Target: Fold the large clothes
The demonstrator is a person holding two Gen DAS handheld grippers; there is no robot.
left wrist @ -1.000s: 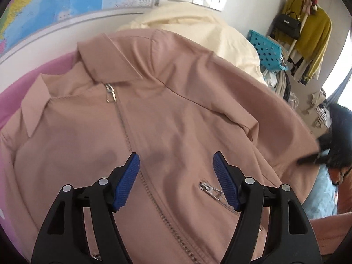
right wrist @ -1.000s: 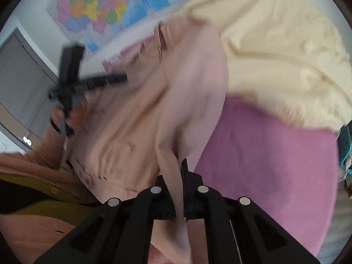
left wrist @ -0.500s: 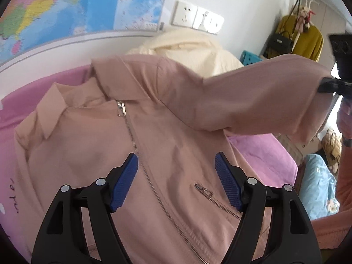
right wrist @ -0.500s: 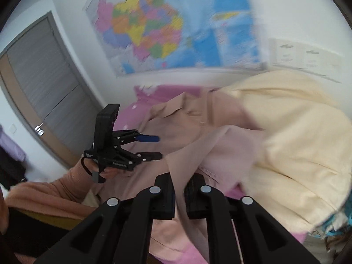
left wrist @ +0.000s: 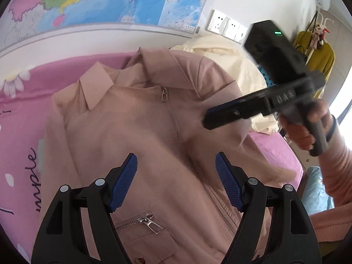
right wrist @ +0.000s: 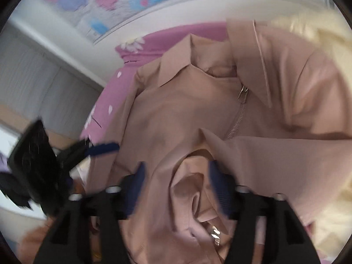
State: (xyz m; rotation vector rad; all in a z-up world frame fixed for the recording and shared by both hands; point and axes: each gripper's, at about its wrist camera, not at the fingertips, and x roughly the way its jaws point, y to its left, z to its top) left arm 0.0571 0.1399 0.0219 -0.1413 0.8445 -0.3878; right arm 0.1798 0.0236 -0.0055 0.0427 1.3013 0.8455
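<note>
Pink bedsheet (left wrist: 19,114) — jacket (left wrist: 132,132) spread flat.

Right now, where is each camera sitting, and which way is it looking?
Left wrist: sits on the left tool, looking down at the pink jacket; its open blue pads and the right hand show.
Right wrist: sits on the right tool, over the folded sleeve; its jaws have just opened, nothing pinched.
Both share the jacket, collar, wall map.
</note>
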